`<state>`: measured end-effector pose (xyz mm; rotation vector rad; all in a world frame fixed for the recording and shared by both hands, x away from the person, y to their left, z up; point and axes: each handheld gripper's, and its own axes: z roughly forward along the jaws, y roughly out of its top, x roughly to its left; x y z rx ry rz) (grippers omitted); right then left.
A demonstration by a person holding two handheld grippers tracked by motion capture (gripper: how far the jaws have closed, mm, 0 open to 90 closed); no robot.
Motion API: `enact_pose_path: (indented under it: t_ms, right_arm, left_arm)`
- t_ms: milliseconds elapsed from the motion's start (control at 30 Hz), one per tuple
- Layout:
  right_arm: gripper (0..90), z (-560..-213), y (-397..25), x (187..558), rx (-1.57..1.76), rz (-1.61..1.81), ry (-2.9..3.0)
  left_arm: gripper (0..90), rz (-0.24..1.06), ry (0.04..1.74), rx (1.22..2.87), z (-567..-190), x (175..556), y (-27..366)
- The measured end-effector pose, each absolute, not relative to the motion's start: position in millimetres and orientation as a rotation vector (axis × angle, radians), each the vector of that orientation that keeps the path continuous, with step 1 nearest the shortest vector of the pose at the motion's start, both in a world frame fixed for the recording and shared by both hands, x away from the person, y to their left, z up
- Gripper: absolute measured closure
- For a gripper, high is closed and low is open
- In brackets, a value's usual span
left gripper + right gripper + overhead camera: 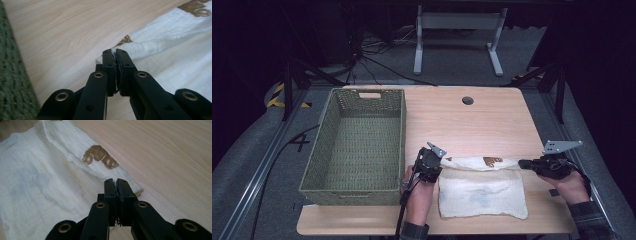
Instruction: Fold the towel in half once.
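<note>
White cloth (482, 192) lies at tabletop's (492, 115) near edge, right of the green basket (357, 145). Left gripper (438, 162) and right gripper (523, 163) each clamped tight on a far corner of it. Soft, light, floppy; corners look like the best hold.

Legible marks: one dark numeral "4" (300, 142) on the grey carpeted floor, left of the woven green basket (357, 190), well left of the left gripper.
</note>
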<state>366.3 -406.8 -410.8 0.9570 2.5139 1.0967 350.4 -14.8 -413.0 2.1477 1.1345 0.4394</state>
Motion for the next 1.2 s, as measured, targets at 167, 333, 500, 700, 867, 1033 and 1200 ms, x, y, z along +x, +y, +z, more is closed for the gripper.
enact_pose_path:
  t_ms: [167,333,500,700,867,1033,1200]
  right_arm:
    - [87.4,-412.9,-411.3,351.9,0.955,1.117,2.529]
    - [87.4,-415.5,-410.3,339.0,0.933,1.112,2.555]
    - [87.4,-417.2,-408.8,323.2,0.896,1.122,2.578]
    - [87.4,-422.9,-405.7,308.8,0.872,1.117,2.604]
    - [87.4,-425.7,-406.2,296.4,0.848,1.107,2.621]
    - [87.4,-426.3,-409.3,289.9,0.835,1.122,2.63]
    - [87.3,-428.5,-411.7,279.1,0.814,1.13,2.648]
  left_arm:
    - [86.5,0.442,1.135,2.146,-414.2,336.7,-11.1]
    - [86.5,0.434,1.134,2.131,-414.2,323.4,-5.2]
    - [86.5,0.433,1.127,2.125,-416.9,309.3,0.2]
    - [86.5,0.371,1.094,2.144,-417.9,298.7,4.9]
    - [86.6,0.322,1.065,2.145,-419.6,289.0,11.4]
    - [86.5,0.261,1.048,2.125,-424.4,284.5,15.1]
    - [86.5,0.196,1.03,2.108,-432.5,276.0,20.7]
